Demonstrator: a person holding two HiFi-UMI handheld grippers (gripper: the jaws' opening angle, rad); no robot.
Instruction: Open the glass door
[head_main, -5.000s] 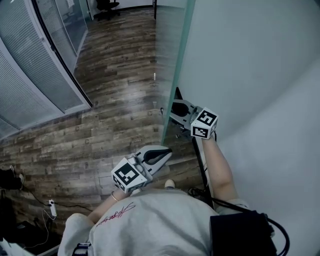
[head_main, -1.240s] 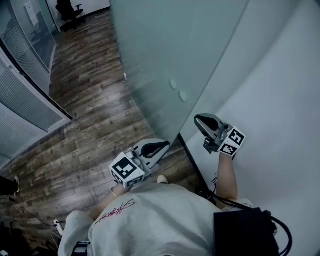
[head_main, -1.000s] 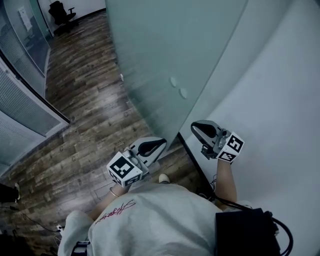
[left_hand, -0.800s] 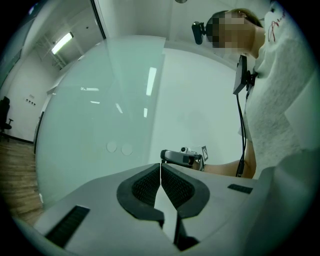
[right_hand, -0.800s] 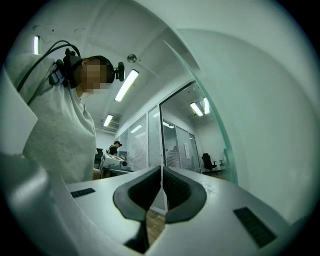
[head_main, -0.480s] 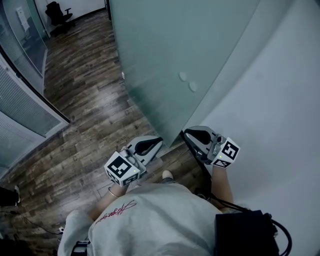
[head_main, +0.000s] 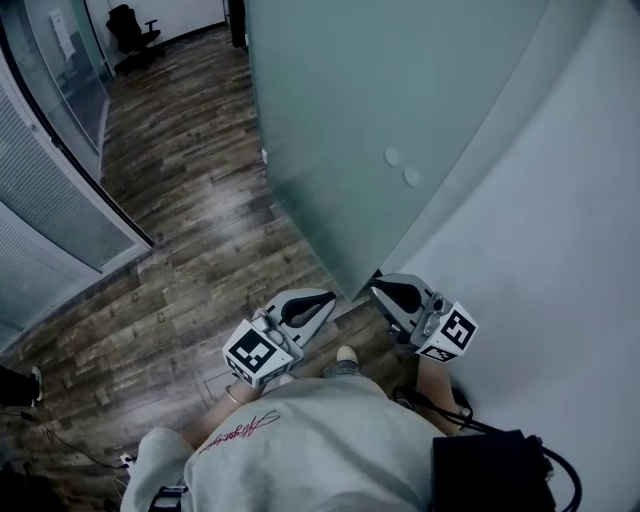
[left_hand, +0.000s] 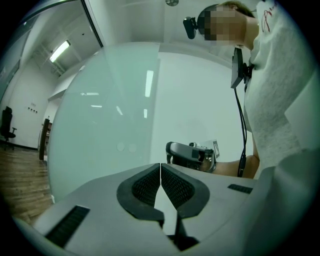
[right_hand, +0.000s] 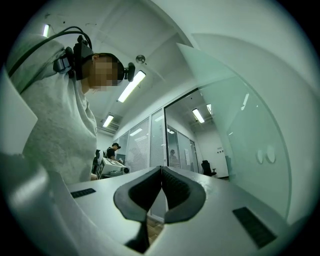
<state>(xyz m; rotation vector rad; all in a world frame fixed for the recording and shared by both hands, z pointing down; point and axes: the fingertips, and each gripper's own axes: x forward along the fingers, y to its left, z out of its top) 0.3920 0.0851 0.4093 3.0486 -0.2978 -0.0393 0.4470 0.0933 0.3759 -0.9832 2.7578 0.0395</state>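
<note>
The frosted glass door (head_main: 360, 120) stands swung wide open, with its lower corner just ahead of both grippers. Two round fittings (head_main: 402, 167) show on its pane. My left gripper (head_main: 322, 297) is shut and holds nothing, a little left of the door's corner. My right gripper (head_main: 380, 287) is also shut and empty, between the door's edge and the white wall. In the left gripper view the shut jaws (left_hand: 160, 167) point at the pane (left_hand: 100, 135), with the right gripper (left_hand: 187, 154) beyond. In the right gripper view the shut jaws (right_hand: 161, 171) face the office, with the door (right_hand: 250, 135) on the right.
A white wall (head_main: 560, 250) runs close on the right. Wood flooring (head_main: 200, 240) stretches ahead to a glass partition with blinds (head_main: 50, 220) on the left and an office chair (head_main: 135, 25) far back. The person's shoe (head_main: 346, 355) is below the grippers; cables (head_main: 40, 430) lie at the lower left.
Five seconds ago the right gripper was at the door's edge, with the door seen edge-on. The door has since swung wide. Over the last second the right gripper drew back toward the body.
</note>
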